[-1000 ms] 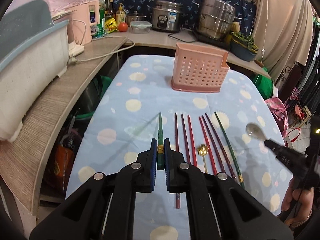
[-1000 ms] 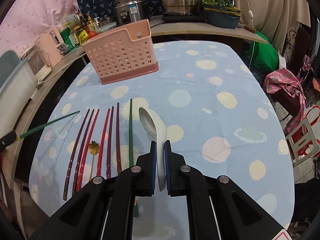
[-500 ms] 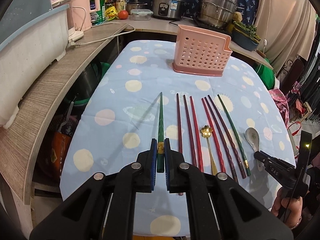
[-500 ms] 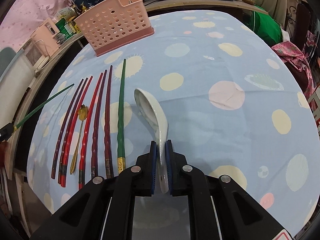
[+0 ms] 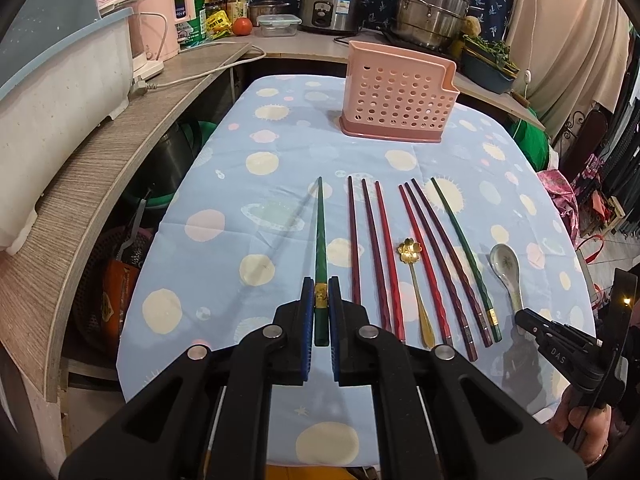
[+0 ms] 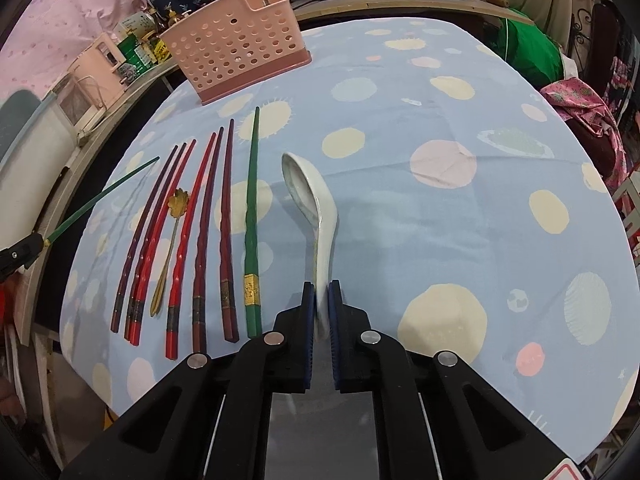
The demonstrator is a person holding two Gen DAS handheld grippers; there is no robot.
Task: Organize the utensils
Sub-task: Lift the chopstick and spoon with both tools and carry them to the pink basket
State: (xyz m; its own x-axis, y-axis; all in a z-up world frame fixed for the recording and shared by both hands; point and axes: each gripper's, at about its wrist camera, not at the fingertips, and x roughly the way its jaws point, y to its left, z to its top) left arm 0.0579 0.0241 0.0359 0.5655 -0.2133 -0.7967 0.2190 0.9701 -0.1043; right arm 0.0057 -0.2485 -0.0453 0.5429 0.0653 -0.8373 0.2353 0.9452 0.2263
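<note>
The left gripper has its blue-padded fingers pinched on the thick gold-banded end of a dark green chopstick, which points forward over the light blue tablecloth printed with pale spots and planets. In the right wrist view this same chopstick juts out at an angle from the left tool, its tip raised off the cloth, as far as the fisheye lets me judge.

The right gripper is closed on the handle of a white ceramic soup spoon; the bowl faces away from the camera and seems to rest on or just above the cloth, just right of the row of utensils.

That row lies on the cloth between the 2 tools: 6 red and dark maroon chopsticks lie side by side, with a small gold spoon with a flower-shaped bowl lying among them, 3 sticks on each side of it. A second green chopstick with a gold band lies at the right edge of the row, near the ceramic spoon but not touching it.

Beyond the row, at the far end of the table, stands a pink perforated plastic utensil holder, upright and well apart from the chopsticks. Behind it, a curved wooden counter carries a steel rice cooker.
</note>
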